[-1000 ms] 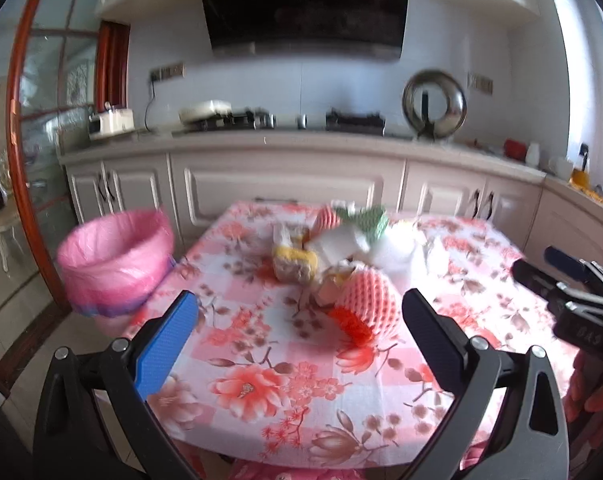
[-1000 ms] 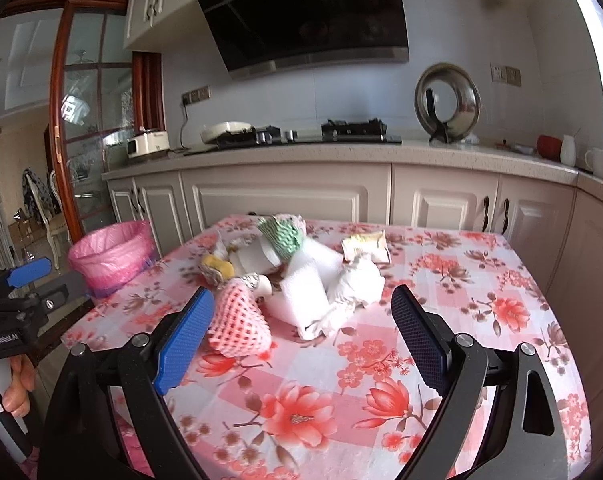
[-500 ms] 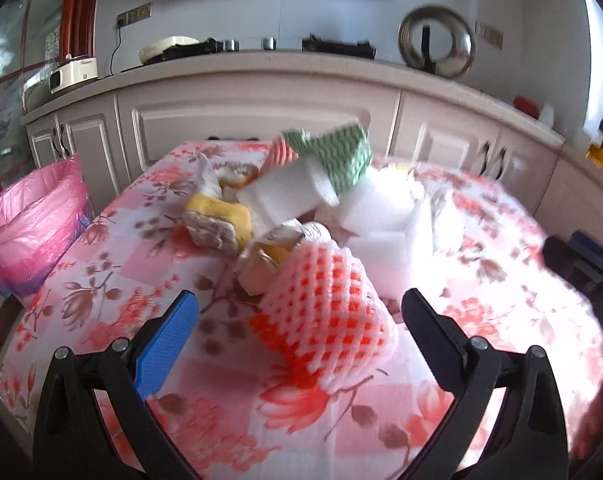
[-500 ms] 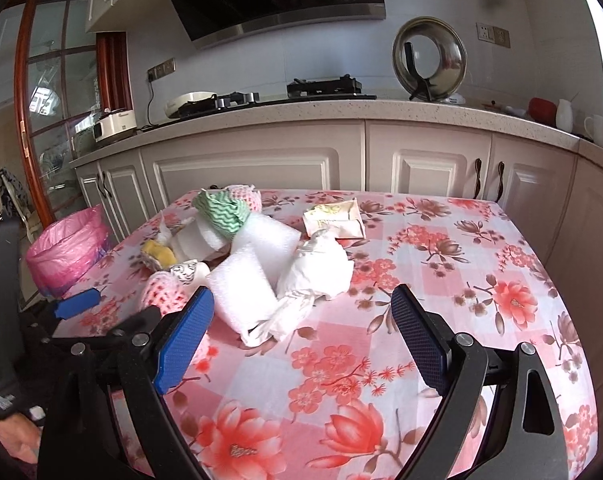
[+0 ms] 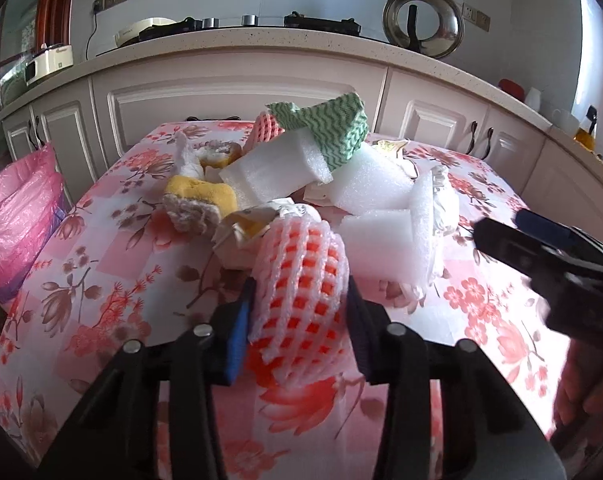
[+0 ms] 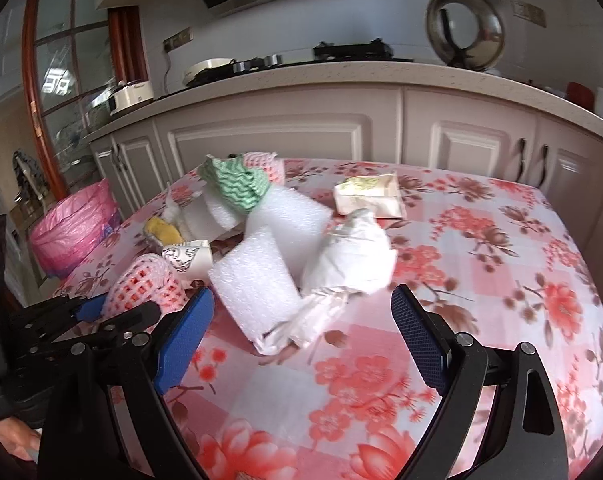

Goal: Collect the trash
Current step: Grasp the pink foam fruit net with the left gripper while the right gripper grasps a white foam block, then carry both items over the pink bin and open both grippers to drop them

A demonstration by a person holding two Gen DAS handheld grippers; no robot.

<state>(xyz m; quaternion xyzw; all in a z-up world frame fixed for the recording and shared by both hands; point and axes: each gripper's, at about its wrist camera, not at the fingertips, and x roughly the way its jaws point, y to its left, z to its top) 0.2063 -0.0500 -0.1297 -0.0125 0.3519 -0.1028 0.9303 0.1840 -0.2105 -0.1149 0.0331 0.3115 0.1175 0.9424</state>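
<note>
Nearest the table edge, the left gripper point(image 5: 299, 314) is closing on the foam fruit net point(image 5: 301, 280): light, squashy, best pinched mid-body; the right gripper point(image 6: 301, 328) gapes empty.

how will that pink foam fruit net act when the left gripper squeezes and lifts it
The pink foam net looks like soft open mesh, so it will probably squash as the left gripper closes on it. It is likely very light. Its mesh should catch on the pads rather than slip.
</note>
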